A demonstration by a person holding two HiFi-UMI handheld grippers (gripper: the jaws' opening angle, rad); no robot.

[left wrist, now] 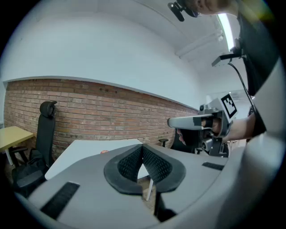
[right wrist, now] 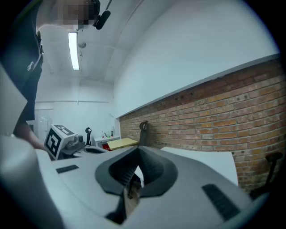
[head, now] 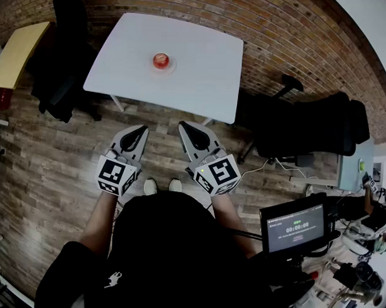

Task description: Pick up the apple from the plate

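Two tools are held side by side in front of the person, both aimed roughly level toward the table (head: 202,68). The left tool (head: 139,129) is closed, its pads meeting with nothing between them, as confirmed in the left gripper view (left wrist: 142,148). The right tool (head: 187,127) is likewise closed and empty (right wrist: 138,153).

The apple (head: 160,60) is seated on a small plate (head: 171,68) near the middle of the table, well apart from both tools. It lies straight ahead, beyond a strip of wooden floor (head: 47,170) and the near table edge, slightly to the left of the line between the tools. The left tool is therefore judged marginally nearer. No long axis is presented by the round apple, so approach direction is not constrained by its shape. In the left gripper view only a red sliver of the apple (left wrist: 103,152) is seen above the tool body.

Nothing else is carried on the table. A black chair (head: 63,82) stands to the left and another chair (head: 308,126) to the right, both clear of the direct path. The tool chosen must be opened before the apple is reached.
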